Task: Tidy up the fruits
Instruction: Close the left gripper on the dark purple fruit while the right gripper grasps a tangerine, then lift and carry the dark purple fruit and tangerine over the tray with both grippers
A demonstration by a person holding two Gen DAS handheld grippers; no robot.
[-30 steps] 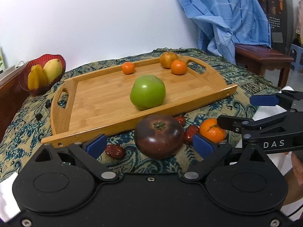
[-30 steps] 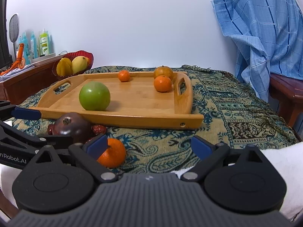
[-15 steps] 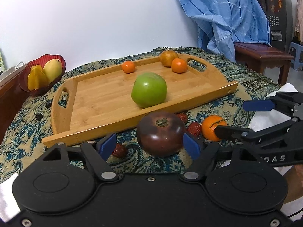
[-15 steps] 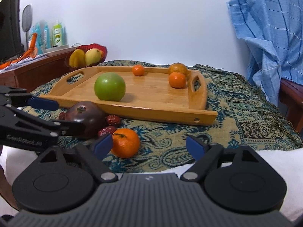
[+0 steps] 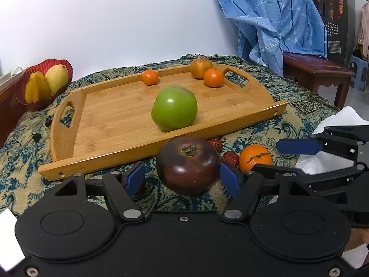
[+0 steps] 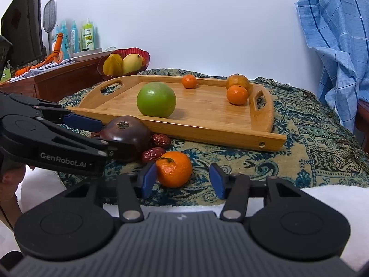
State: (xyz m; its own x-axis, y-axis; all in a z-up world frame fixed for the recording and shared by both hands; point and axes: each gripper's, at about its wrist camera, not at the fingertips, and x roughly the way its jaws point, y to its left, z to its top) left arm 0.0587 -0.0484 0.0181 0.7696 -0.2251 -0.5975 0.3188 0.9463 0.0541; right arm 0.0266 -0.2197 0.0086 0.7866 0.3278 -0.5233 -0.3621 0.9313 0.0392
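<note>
As both sets of fingers have just been closing, the left gripper [image 5: 182,180] straddles the dark purple tomato [image 5: 188,164] at twelve o'clock, not gripping; the right gripper [image 6: 182,180] half-brackets the tangerine [image 6: 174,169], its left pad touching, before the bamboo tray [image 6: 207,124].

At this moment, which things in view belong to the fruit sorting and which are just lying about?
Job: tray, green fruit, three oranges on the tray, dark fruit between the left gripper's closing jaws, loose orange between the right gripper's closing jaws, red dates.

Lying about: red bowl, blue cloth, bottles.
</note>
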